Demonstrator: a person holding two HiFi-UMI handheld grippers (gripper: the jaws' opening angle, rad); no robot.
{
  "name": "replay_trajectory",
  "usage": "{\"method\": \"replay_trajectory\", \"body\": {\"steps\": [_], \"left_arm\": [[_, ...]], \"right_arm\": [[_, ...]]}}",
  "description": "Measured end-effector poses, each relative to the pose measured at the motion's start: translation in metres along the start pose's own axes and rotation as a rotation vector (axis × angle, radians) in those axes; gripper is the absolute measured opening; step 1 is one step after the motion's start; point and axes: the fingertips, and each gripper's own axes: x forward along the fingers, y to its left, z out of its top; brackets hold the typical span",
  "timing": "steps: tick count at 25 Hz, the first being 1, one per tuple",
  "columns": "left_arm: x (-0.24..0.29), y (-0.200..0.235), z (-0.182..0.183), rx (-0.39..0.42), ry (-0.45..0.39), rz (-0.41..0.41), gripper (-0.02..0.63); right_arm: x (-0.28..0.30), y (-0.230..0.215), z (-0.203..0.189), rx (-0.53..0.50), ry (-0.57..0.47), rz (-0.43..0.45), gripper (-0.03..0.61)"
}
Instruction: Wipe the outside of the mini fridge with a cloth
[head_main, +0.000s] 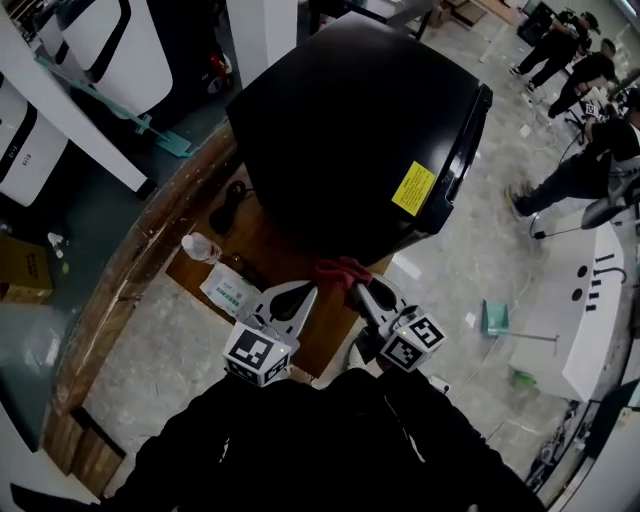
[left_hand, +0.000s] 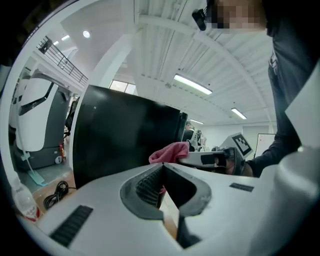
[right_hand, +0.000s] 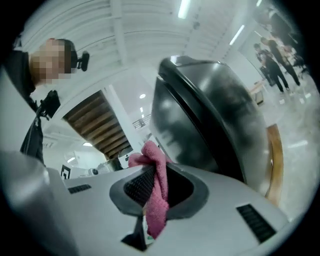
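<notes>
Wooden desk (head_main: 120, 275) carried one mini fridge (head_main: 350, 130); right gripper (right_hand: 159, 172) fingers pinched one pink cloth (right_hand: 159, 195), left gripper (left_hand: 162, 167) fingers pressed together, empty.

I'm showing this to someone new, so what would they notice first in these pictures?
The big black mini fridge on the wooden table fills the head view's middle, a yellow sticker on one face. Right below it, the right gripper pinches a pink cloth; the left gripper beside it is shut and empty.

No print can be read: the yellow rectangular sticker (head_main: 413, 188) on the black mini fridge (head_main: 350, 120) is too small.
</notes>
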Motion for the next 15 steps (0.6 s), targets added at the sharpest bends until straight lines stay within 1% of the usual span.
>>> {"method": "replay_trajectory", "body": {"steps": [3,4,6,8,10,15], "left_arm": [[-0.011,-0.023,0.025,0.043,-0.032,-0.005,0.006],[-0.015,-0.032,0.031,0.050,-0.039,0.002,0.006],[-0.023,-0.047,0.043,0.060,-0.059,0.025,0.006],[-0.028,-0.062,0.053,0.066,-0.082,0.047,0.006],[-0.032,-0.077,0.061,0.068,-0.105,0.066,0.006],[-0.037,-0.100,0.071,0.078,-0.160,0.131,0.006]], "right_arm": [[-0.018,0.025,0.032,-0.209,0.011,0.051,0.049],[-0.024,0.033,0.041,-0.267,0.016,0.073,0.050],[-0.037,0.047,0.056,-0.346,0.032,0.129,0.051],[-0.049,0.057,0.068,-0.385,0.046,0.181,0.051],[-0.060,0.065,0.075,-0.401,0.056,0.220,0.052],[-0.086,0.079,0.087,-0.479,0.055,0.278,0.052]]}}
